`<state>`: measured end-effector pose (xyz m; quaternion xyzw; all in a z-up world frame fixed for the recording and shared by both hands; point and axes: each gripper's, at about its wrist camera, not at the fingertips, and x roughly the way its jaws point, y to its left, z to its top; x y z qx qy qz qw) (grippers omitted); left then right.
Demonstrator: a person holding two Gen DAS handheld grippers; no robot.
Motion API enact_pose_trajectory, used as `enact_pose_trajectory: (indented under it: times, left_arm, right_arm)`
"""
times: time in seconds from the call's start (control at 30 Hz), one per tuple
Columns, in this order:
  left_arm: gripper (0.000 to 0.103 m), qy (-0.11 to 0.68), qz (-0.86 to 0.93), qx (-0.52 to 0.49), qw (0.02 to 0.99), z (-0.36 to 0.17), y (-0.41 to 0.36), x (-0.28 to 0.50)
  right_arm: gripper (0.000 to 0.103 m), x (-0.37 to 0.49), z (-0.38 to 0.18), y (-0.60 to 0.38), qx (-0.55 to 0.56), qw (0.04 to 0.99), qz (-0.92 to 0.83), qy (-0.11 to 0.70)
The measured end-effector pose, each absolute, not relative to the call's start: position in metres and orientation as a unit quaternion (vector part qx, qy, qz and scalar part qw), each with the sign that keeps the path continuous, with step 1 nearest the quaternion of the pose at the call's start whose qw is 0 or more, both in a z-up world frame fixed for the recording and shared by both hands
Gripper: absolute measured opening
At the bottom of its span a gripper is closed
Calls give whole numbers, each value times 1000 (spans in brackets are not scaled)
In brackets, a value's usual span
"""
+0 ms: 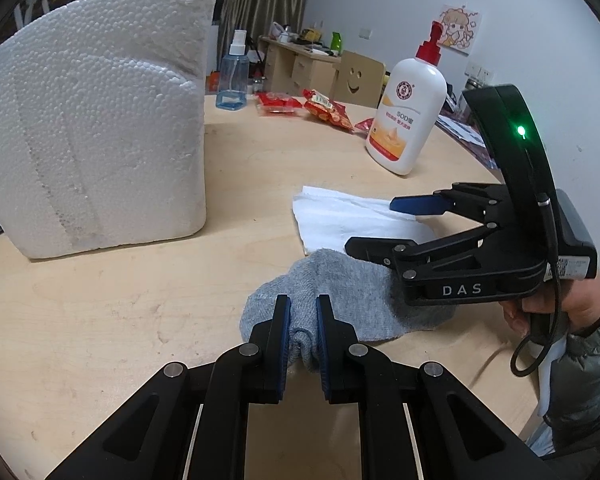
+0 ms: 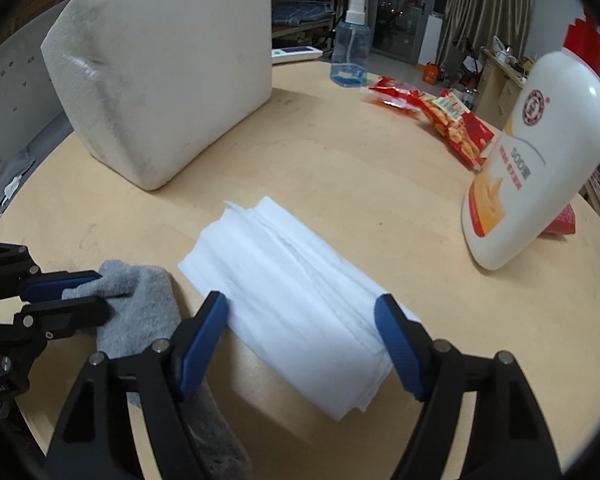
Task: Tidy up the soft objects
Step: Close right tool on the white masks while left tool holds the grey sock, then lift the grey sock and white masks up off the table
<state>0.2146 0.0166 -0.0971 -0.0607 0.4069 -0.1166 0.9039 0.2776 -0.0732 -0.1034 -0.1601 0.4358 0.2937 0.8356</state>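
A grey sock [image 1: 340,296] lies on the round wooden table [image 1: 120,320]. My left gripper [image 1: 303,312] is shut on one end of the sock, bunching the fabric between its blue pads. The same sock [image 2: 140,312] shows at the lower left of the right wrist view, with my left gripper [image 2: 88,290] pinching it. A stack of white tissues [image 2: 296,304] lies beside the sock; it also shows in the left wrist view [image 1: 340,216]. My right gripper [image 2: 300,312] is open, its jaws spread to either side of the tissues, above them. It appears from the side in the left wrist view [image 1: 370,224].
A big white foam block [image 1: 96,120] stands at the table's far left. A white lotion bottle with a red pump [image 1: 408,108] stands at the right. A blue spray bottle [image 1: 233,72] and red snack packets [image 1: 324,110] lie at the far side.
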Motion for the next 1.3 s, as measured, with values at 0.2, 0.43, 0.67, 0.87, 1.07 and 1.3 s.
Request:
enact_pose_trajectory:
  times: [0.2,0.43,0.67,0.87,1.07,1.3]
  left_arm:
    - [13,399,-116,-64,907,-93,18,211]
    - [13,369,-118,-72,919,-80,21,199]
    - [13,324,-111,-63,937,-47,26,181]
    - [13,277,-94,-62,954,-19,33,157]
    - [13,243,-70,-53,966,-2,36,134]
    - [13,216,-62,-41,974,13,34,109]
  right_arm:
    - [10,264,-100,-68,-166,842,299,419]
    - [10,245,-82,-88,-95,866,299,389]
    - [10,208,-44,-102,-52,895,303,324]
    - [10,181,-18,-115,-26,910,303,282]
    - [10,162,-6,-123,-13,923,290,251]
    - [10,136,4,-128,-14,930,295,220]
